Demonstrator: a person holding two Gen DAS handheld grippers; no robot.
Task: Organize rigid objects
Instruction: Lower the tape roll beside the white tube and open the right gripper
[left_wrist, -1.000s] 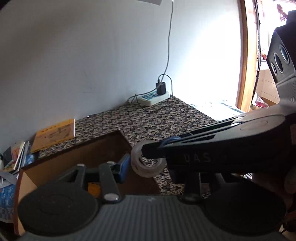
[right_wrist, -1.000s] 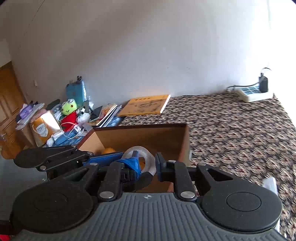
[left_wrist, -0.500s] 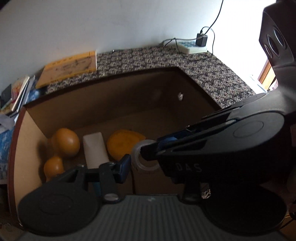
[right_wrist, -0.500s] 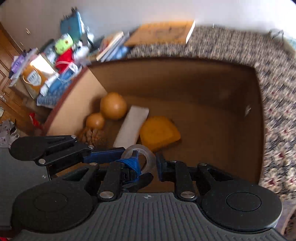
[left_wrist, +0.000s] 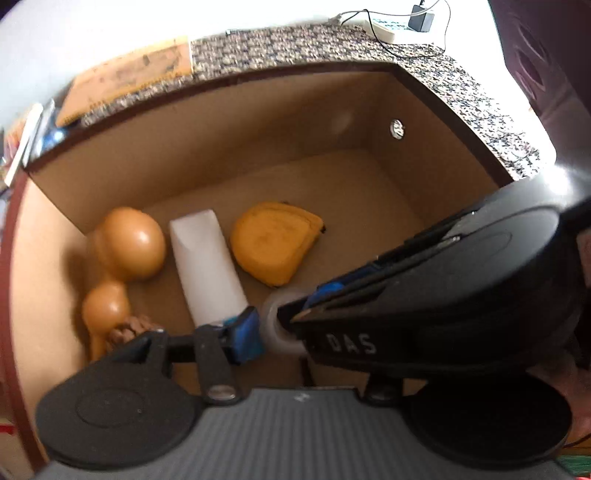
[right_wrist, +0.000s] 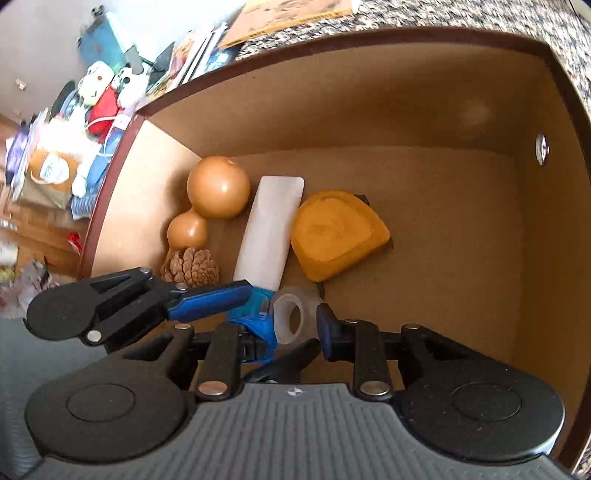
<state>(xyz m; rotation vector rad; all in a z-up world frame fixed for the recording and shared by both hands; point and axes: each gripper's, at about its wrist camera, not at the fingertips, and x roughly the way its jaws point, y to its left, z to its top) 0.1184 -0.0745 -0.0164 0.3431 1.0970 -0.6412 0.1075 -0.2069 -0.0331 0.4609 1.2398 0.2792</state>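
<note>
A clear tape roll (right_wrist: 291, 319) hangs low inside the brown cardboard box (right_wrist: 369, 99), near its front wall. My right gripper (right_wrist: 295, 325) straddles the roll, its jaws opening, and a thin gap shows beside the right finger. My left gripper (left_wrist: 280, 332) has its jaws opening too. Its blue-padded finger (left_wrist: 243, 336) sits just left of the tape roll (left_wrist: 275, 328), and its other finger is hidden behind the right gripper's body (left_wrist: 443, 295). From the right wrist view, that left finger (right_wrist: 210, 299) ends short of the roll.
On the box floor lie a tan gourd (right_wrist: 218, 192), a pine cone (right_wrist: 192, 266), a white oblong block (right_wrist: 269, 229) and an orange rounded case (right_wrist: 336, 232). The floor's right half is bare. Books and toys (right_wrist: 103, 96) crowd the table's left side.
Both grippers tipped downward and sank into the box with the tape roll, from facing the wall to facing the box floor. Both pairs of jaws have widened around the roll.
</note>
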